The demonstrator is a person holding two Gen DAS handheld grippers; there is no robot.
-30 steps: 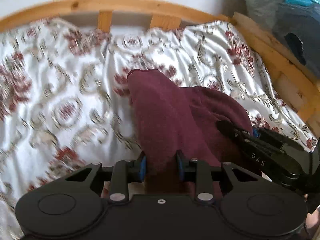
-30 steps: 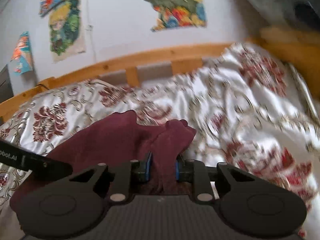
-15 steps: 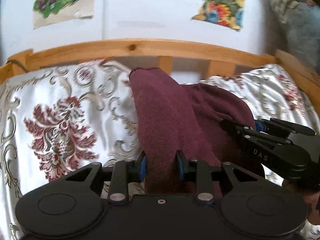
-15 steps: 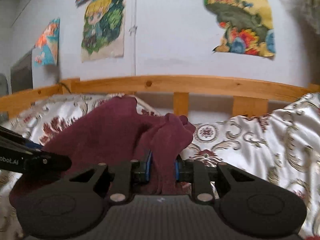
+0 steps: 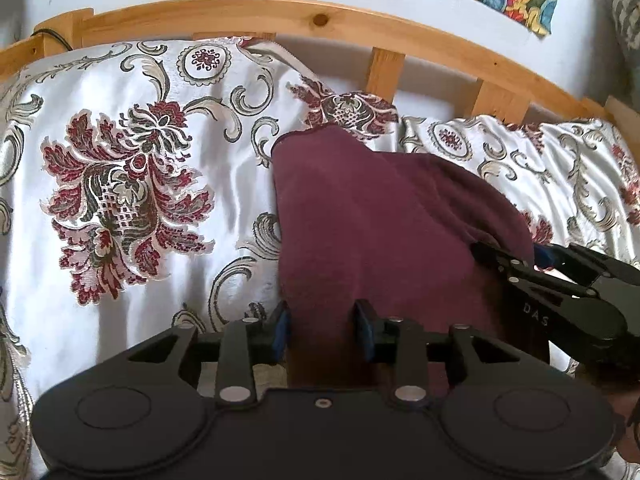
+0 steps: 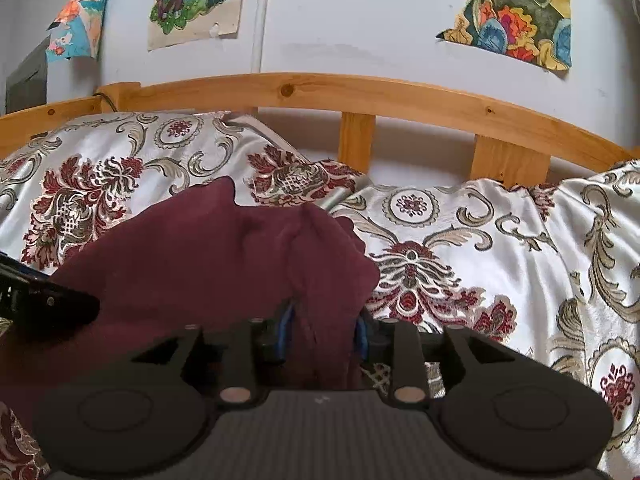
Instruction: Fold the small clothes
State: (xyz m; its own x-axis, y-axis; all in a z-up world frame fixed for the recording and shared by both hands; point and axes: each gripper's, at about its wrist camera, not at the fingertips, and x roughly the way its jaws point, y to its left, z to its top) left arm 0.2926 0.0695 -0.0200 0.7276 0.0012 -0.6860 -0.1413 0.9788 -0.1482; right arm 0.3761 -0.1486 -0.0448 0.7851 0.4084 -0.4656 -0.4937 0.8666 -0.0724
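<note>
A small maroon garment (image 5: 372,224) is draped over both grippers above the bed. My left gripper (image 5: 323,330) is shut on its near edge, the cloth bunched between the blue pads. My right gripper (image 6: 322,332) is shut on another bunched part of the same garment (image 6: 224,256). The right gripper also shows in the left wrist view (image 5: 560,280) at the right, close beside the left one. The left gripper's finger (image 6: 44,304) shows at the left edge of the right wrist view. The garment's lower part is hidden behind the gripper bodies.
A white satin bedspread (image 5: 132,184) with red floral patterns covers the bed. A wooden headboard rail (image 6: 320,88) with slats runs along the far side. Behind it is a white wall with paper posters (image 6: 516,12).
Both grippers keep hold of the maroon garment and have swung left toward the headboard, then tilted down again. The garment stays draped between them.
</note>
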